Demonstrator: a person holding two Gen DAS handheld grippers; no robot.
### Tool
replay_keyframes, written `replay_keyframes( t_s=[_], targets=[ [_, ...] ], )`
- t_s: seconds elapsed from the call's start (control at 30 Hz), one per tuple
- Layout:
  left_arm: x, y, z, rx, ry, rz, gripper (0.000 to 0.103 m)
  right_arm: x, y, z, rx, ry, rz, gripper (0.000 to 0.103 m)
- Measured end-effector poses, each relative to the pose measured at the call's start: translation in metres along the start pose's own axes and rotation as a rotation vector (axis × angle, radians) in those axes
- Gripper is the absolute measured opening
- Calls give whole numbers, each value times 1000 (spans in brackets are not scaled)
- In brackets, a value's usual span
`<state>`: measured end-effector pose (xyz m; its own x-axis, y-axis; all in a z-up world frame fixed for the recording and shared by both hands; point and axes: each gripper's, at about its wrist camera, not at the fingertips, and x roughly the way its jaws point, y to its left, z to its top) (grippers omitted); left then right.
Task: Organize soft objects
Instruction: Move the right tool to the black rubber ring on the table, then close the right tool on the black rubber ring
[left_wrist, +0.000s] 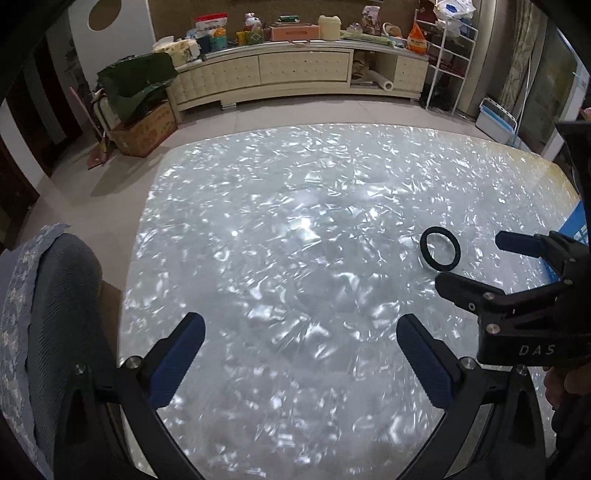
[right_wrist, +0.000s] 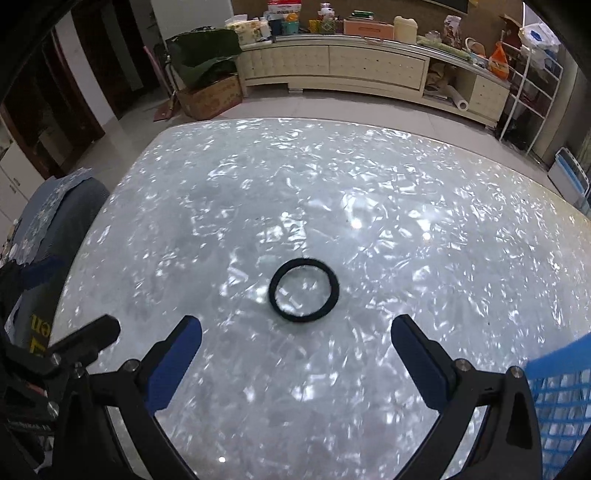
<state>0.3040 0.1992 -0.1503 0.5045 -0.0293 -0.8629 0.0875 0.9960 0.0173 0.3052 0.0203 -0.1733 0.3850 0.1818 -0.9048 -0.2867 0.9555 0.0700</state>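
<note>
Both grippers, left (left_wrist: 301, 354) and right (right_wrist: 295, 352), are hovering over the pearly desk (right_wrist: 424, 206) with fingers spread wide, gripping nothing. Just ahead of the right one, a black hair tie (right_wrist: 303, 290) is lying flat on the desk, beside a blue mesh basket (right_wrist: 561, 398).

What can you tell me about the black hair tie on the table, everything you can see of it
The hair tie is a closed black loop, slightly oval, with a fuzzy, fabric-like surface and an even band with no visible clasp or ornament. It lies flat on the glossy, pearly white table, which shows through its middle. Nothing but the table touches it. It sits ahead of the open right gripper, roughly in line with the gap between the fingers, and off to the right of the left gripper.
</note>
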Motion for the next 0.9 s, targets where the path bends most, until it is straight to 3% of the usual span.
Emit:
replay_keyframes(
  t_s=[0.23, 0.37, 0.6, 0.67, 0.73, 0.87, 0.9],
  targets=[
    [22, -3, 10, 16, 15, -24, 103, 17, -3, 15, 3, 5, -30, 102],
    [31, 0, 15, 0, 20, -49, 103, 24, 0, 20, -15, 28, -45, 79],
    [35, 5, 22, -8, 5, -51, 103, 33, 0, 22, -33, 52, -55, 60],
    [34, 6, 22, -13, 4, -50, 103, 31, 1, 21, -40, 48, -58, 41],
    [34, 8, 22, -24, 2, -52, 103, 31, 6, 20, -58, 47, -53, 34],
    [31, 10, 20, -31, -2, -53, 103, 29, 19, 15, -124, 49, -30, 8],
    [29, 9, 19, -31, -5, -54, 103, 29, 23, 13, -137, 52, -23, 8]
  ],
)
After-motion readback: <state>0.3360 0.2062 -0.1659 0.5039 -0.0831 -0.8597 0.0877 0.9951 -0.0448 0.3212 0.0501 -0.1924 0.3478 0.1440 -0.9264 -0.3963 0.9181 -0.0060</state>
